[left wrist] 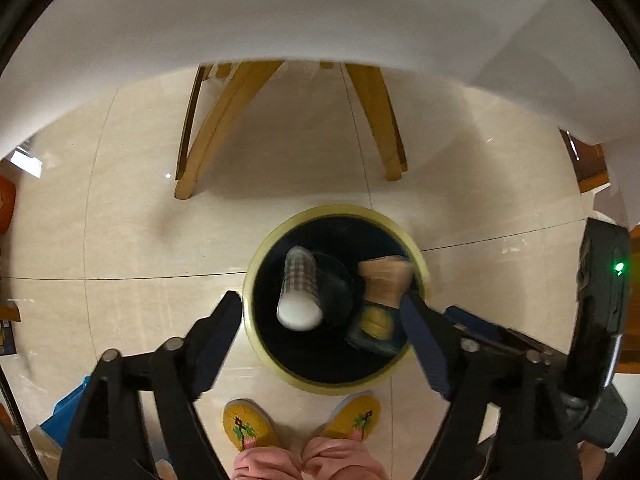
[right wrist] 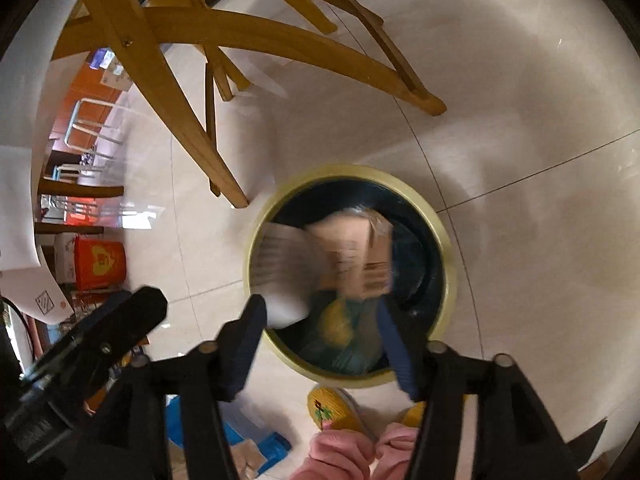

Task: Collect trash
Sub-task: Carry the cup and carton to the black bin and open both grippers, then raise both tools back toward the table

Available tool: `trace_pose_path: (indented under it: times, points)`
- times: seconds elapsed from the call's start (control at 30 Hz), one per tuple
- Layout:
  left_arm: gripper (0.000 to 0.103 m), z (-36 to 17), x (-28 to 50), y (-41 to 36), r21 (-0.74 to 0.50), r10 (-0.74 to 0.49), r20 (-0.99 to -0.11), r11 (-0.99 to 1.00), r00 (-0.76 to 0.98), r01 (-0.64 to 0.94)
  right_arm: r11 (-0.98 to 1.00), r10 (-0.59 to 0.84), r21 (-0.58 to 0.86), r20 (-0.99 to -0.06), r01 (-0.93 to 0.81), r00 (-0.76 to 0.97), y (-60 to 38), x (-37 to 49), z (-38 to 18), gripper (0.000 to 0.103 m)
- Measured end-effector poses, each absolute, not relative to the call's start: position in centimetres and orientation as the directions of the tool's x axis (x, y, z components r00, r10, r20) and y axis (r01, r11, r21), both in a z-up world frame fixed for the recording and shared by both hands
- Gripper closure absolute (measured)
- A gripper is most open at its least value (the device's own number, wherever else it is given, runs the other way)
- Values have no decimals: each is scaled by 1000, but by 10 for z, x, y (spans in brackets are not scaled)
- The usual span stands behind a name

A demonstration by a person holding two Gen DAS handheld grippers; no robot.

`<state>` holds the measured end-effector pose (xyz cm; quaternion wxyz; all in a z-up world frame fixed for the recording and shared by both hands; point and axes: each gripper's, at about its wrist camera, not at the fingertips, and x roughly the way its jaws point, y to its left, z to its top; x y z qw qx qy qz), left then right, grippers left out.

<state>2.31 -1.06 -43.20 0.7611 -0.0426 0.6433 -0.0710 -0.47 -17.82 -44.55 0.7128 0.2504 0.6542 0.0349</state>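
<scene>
Nearest the lenses: pink trouser legs (left wrist: 280, 462) and a pair of yellow knitted slippers (left wrist: 250, 426) with a green motif, planted on pale glossy floor tiles (left wrist: 132, 240). A blue item (right wrist: 256, 440) lay on the floor just beside the person's left foot; its kind could not be told.

Left gripper (left wrist: 320, 312): black arms, dark blue pads, jaws spread wide, nothing pinched between them. It pointed steeply down over the bin.

Right gripper (right wrist: 320, 320): same build, jaws likewise spread, pads clear of any item. Its body also showed at the right edge of the left wrist view, a green light lit on it.

Trash bin (left wrist: 260, 248): round, pale yellow rim, dark interior, standing on the floor directly before the slippers and below both grippers.

Contents of the bin, all blurred:
- Paper cup (left wrist: 299, 294), checked pattern, white open mouth turned toward the camera, on the left side of the bin's opening, clear of both pads.
- Brown wrapper or carton (left wrist: 386, 282), on the right side, next to the cup; whether resting or in the air could not be told.
- Yellow and teal packaging (left wrist: 374, 322), lower in the bin, under the brown piece.

Beyond the bin: curved wooden legs (left wrist: 208, 128) of a chair or table standing on the tiles, under a white tabletop or cloth edge (left wrist: 320, 20).

Farthest, at the left of the right wrist view: a red box (right wrist: 100, 264) and assorted clutter, indistinct.
</scene>
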Motion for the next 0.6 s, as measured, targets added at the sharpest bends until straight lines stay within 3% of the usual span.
trace_pose_path:
  times: [0.6]
  points:
    - [16,-378,20,4,-120,-129,-974,991,184,62,878,316,372,-923,303,218,-183,-11,-402,39]
